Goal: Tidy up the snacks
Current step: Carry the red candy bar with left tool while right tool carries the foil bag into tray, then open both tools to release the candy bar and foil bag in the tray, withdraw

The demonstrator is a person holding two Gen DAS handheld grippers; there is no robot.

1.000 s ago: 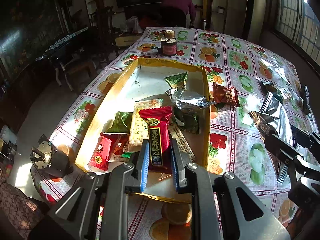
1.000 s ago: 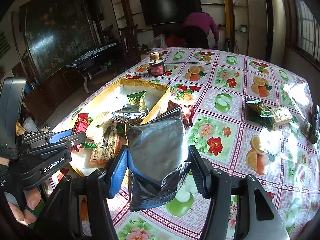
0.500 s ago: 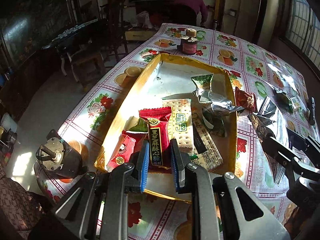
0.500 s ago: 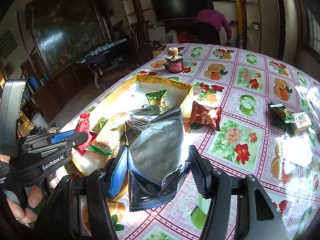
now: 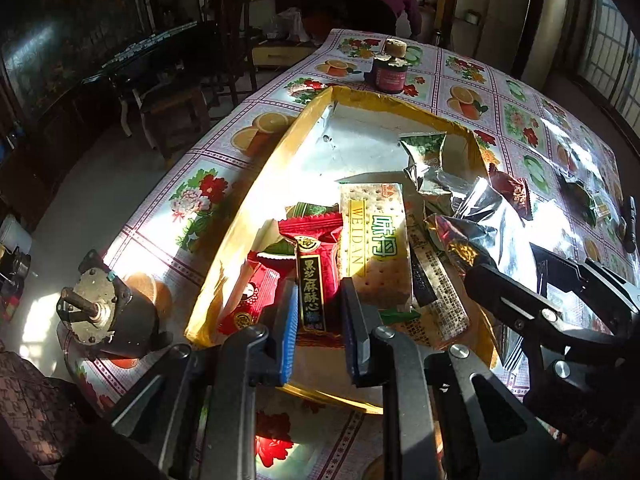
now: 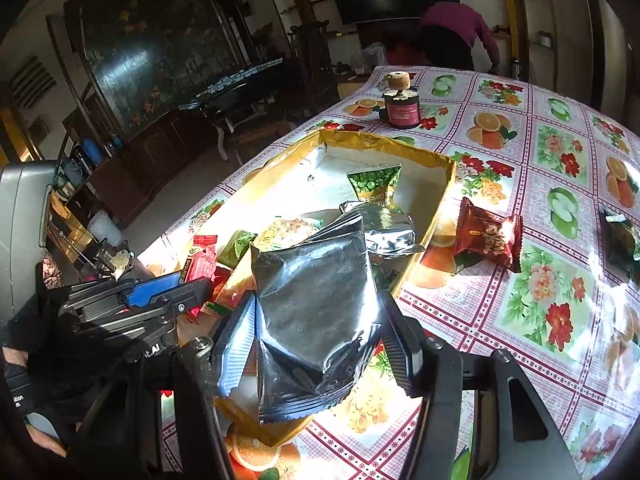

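A yellow-rimmed tray (image 5: 256,200) on the flowered tablecloth holds several snack packets, among them a cracker pack (image 5: 376,240) and a green packet (image 6: 374,184). My left gripper (image 5: 318,292) hangs over the tray's near end, shut on a red packet with a black label (image 5: 316,252). In the right wrist view the left gripper (image 6: 176,288) shows at the left. My right gripper (image 6: 316,308) is shut on a silver foil bag (image 6: 316,280), held upright over the tray's near right corner. The bag (image 5: 492,220) also shows at the right of the left wrist view.
A dark jar (image 6: 401,106) stands beyond the tray. A red-brown packet (image 6: 488,236) and a dark green one (image 6: 622,236) lie on the cloth to the right. A small motor (image 5: 100,312) sits at the table's left edge. A person (image 6: 456,36) bends over at the back.
Both grippers have drifted left with their packets still held. The silver bag went from over the bare cloth to over the tray's near right corner.
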